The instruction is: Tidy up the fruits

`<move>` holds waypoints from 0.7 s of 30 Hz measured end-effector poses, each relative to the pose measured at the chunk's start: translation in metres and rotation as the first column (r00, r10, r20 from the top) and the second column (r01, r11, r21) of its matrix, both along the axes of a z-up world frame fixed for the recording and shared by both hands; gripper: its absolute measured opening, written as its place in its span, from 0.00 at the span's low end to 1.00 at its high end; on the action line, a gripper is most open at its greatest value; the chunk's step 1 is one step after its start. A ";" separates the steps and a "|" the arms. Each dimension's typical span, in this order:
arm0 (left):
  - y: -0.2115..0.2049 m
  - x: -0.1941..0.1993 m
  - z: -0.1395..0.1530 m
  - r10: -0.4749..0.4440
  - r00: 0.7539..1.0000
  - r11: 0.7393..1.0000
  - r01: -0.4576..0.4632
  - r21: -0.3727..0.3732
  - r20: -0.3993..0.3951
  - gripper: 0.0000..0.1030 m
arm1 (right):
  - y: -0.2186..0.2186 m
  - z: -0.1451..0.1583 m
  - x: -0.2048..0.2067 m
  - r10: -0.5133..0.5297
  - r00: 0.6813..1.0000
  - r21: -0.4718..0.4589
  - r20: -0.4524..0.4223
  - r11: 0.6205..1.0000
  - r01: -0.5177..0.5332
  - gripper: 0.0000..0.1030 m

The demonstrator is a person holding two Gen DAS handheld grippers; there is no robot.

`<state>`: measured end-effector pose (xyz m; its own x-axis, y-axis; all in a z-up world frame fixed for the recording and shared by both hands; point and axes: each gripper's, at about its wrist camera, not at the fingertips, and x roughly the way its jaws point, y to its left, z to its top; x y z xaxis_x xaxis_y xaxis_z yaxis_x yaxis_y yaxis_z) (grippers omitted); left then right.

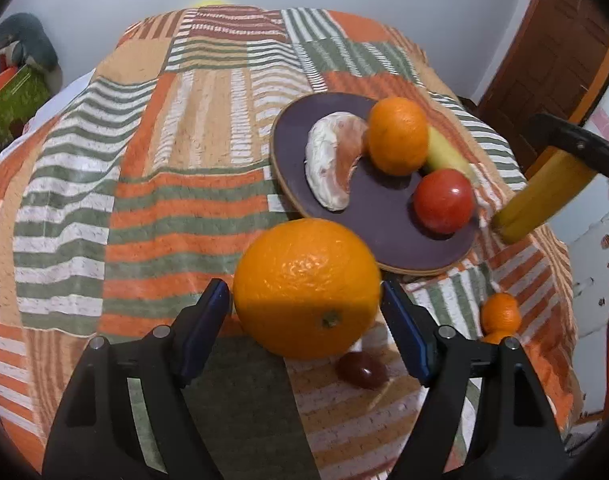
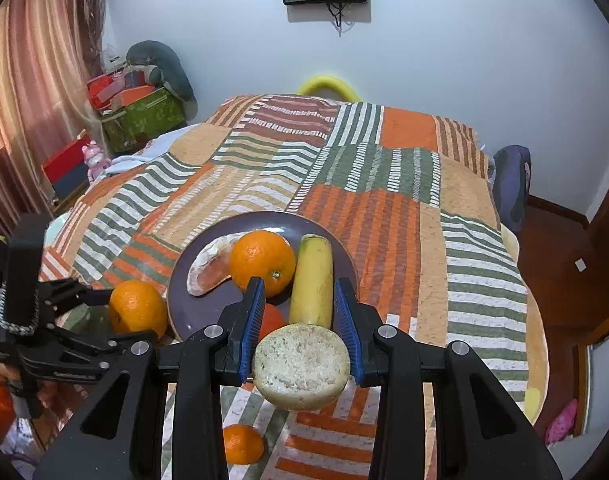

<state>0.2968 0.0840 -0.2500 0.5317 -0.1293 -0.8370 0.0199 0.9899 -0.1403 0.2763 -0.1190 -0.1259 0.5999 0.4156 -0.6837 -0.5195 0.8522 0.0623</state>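
Fruit count first: three whole oranges, namely one large orange (image 1: 306, 288) low in the left wrist frame between the fingers of the left hand-held gripper (image 1: 304, 296), one on the dark plate (image 1: 384, 208), and a small orange (image 1: 500, 314) at lower right on the bed cover (image 1: 144, 180). The plate also holds a peeled citrus segment (image 1: 336, 164), a red tomato (image 1: 444, 200) and a banana piece (image 2: 312, 276).

The left hand-held gripper stands spread, its blue pads just beside the large orange without clearly pressing it. That orange sits just off the plate's near rim.

In the right wrist frame, the right hand-held gripper (image 2: 300, 320) pinches a cut banana (image 2: 300, 364), flat end toward the camera, above the plate's near edge.

A dark grape-like fruit (image 1: 362, 368) lies on the cover beneath the large orange.
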 end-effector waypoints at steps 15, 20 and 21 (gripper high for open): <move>-0.016 0.009 0.041 -0.047 0.990 0.998 0.052 -0.037 0.137 0.66 | 0.027 0.003 0.030 0.049 0.999 -0.045 0.003 0.998 -0.048 0.32; -0.030 0.035 0.036 -0.070 0.991 0.997 0.074 -0.035 0.116 0.66 | 0.042 -0.003 0.048 0.064 0.998 -0.054 -0.018 0.996 -0.065 0.32; -0.031 0.039 0.034 -0.070 0.991 0.997 0.074 -0.033 0.112 0.66 | 0.045 -0.004 0.051 0.065 0.998 -0.059 -0.021 0.996 -0.066 0.32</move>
<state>0.3362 0.0525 -0.2162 0.6090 -0.2001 -0.7675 0.1083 0.9796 -0.1694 0.3277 -0.0736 -0.1298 0.5590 0.4123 -0.7194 -0.5738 0.8186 0.0233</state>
